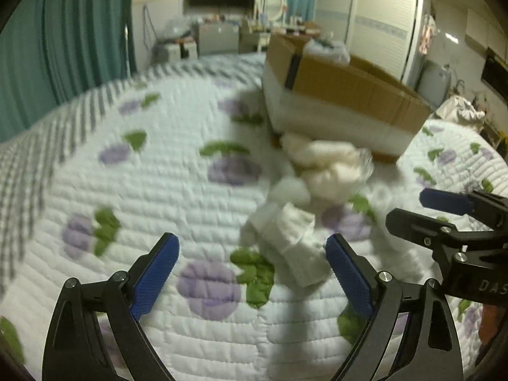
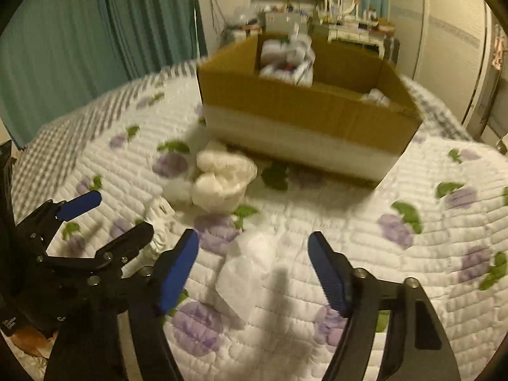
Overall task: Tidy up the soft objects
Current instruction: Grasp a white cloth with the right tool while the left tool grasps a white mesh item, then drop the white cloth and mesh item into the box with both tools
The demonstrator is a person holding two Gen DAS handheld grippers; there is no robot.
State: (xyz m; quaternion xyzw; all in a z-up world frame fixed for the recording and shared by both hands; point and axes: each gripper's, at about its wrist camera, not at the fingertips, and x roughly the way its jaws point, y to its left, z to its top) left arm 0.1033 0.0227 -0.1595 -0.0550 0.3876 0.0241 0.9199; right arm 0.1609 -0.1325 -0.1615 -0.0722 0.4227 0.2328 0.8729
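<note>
I have both grippers over the quilt (image 1: 158, 171), each spread wide with nothing between its pads. The move turns on 1 relation: the folded white cloth (image 1: 290, 247) lies just ahead of my left gripper (image 1: 252, 273), a little toward its right pad, its long axis running roughly forward along the fingers – toward the cardboard box (image 1: 343, 95) – not across them. In the left wrist view the cloth's near end sits almost beside the right pad, though I cannot tell whether they touch. My right gripper (image 2: 254, 270) has mostly bare quilt between its pads; in its own view a pale white patch lies low there, too blurred to name. So I judge the left the nearer hand for the cloth. Beyond the cloth, between it and the box, a cream plush bundle (image 1: 327, 165) rests just short of the box's near wall, with a small white puff (image 1: 290, 190) beside it. The box stands farther back on the quilt, open at the top, with white soft things (image 2: 287, 58) already inside near its far wall. From the right wrist view the plush bundle (image 2: 222, 179) lies ahead and to the left, nearer the left gripper (image 2: 109, 212) – I would turn the wrist to close across the cloth's short side.
</note>
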